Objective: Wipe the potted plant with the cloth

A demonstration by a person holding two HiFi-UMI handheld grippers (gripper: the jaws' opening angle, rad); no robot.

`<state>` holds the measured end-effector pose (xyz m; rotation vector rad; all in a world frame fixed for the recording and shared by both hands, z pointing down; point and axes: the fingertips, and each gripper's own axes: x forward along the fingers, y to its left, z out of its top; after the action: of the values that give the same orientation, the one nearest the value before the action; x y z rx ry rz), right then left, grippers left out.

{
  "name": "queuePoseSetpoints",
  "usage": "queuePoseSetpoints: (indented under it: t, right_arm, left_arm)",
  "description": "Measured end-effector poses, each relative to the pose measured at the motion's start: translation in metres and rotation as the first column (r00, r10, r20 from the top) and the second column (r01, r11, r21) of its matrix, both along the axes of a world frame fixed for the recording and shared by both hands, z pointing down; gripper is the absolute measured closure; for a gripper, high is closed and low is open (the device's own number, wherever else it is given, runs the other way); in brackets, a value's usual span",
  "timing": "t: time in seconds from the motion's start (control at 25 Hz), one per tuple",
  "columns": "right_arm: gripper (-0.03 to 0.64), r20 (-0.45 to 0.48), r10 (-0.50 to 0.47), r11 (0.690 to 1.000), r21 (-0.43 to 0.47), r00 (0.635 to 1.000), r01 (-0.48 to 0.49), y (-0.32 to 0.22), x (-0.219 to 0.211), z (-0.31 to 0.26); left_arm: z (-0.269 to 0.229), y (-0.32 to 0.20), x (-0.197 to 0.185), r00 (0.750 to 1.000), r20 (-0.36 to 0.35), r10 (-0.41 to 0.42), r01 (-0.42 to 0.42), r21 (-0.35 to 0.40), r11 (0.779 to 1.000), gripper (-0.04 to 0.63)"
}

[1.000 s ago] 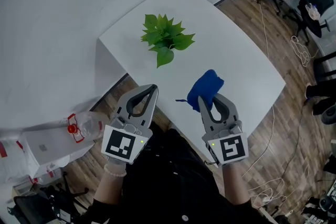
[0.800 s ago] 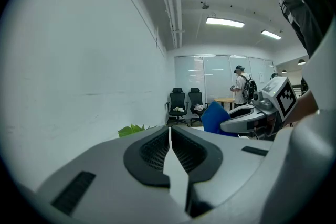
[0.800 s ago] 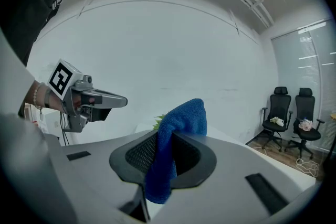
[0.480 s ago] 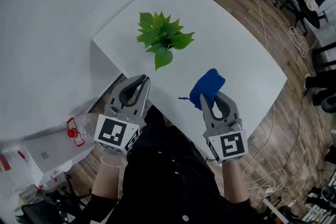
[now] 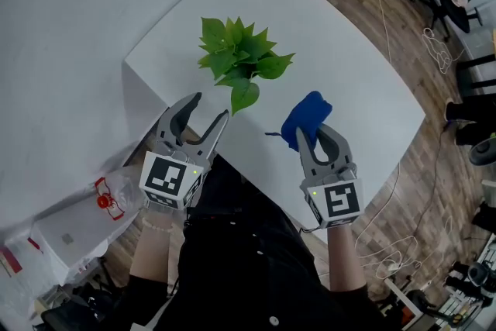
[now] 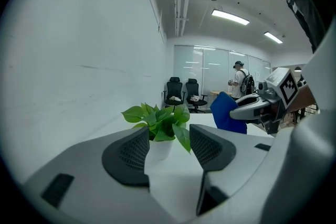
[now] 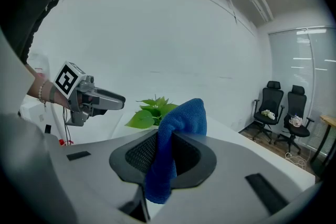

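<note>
Showing only in left gripper view: white pot point(image 6: 158, 148).

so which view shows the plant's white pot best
The left gripper view: the white pot shows side-on beneath the leaves. The head view looks down on the leaves, which hide it; the right gripper view shows only leaves beside the blue cloth.

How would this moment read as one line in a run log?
left gripper: jaws opening, empty, facing green leafy potted plant | right gripper: shut on blue fabric cloth | wiping not begun
</note>
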<state>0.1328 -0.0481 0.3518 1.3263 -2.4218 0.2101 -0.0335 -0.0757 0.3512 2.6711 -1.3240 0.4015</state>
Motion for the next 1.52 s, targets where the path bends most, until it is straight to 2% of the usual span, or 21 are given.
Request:
queuePoseSetpoints:
  t: [0.12,0.24,0.48,0.68,0.92,1.52]
  right_arm:
    - [0.523,-0.046,-0.001,1.000,-0.029,0.999,0.000,-0.014,0.001,0.017]
    - [0.523,-0.048,0.004,1.000,-0.028,0.999,-0.006,-0.031,-0.001,0.029]
    - [0.523,-0.086,-0.018,0.999,-0.048,0.996,0.014,-0.059,-0.007,0.053]
    - [0.523,-0.061,-0.012,0.996,-0.084,0.998,0.007,-0.081,-0.008,0.074]
    - [0.523,-0.093,-0.040,0.994,-0.108,0.995,0.030,-0.103,-0.010,0.099]
    - [0.523,-0.080,-0.171,0.982,-0.092,0.982,0.163,-0.137,-0.037,0.120]
  left_arm:
    - [0.019,-0.012,-0.006,1.000,0.011,0.026,-0.026,-0.028,0.999,0.339]
    - [0.037,-0.027,-0.015,1.000,0.019,0.025,-0.024,-0.053,0.998,0.311]
    - [0.078,-0.046,-0.016,0.993,0.052,0.104,-0.097,-0.114,0.989,0.282]
    - [0.100,-0.058,-0.007,0.981,0.081,0.175,-0.163,-0.138,0.977,0.279]
    - [0.118,-0.071,0.006,0.971,0.058,0.231,-0.219,-0.165,0.962,0.273]
    - [0.128,-0.087,0.032,0.949,0.008,0.314,-0.310,-0.151,0.939,0.273]
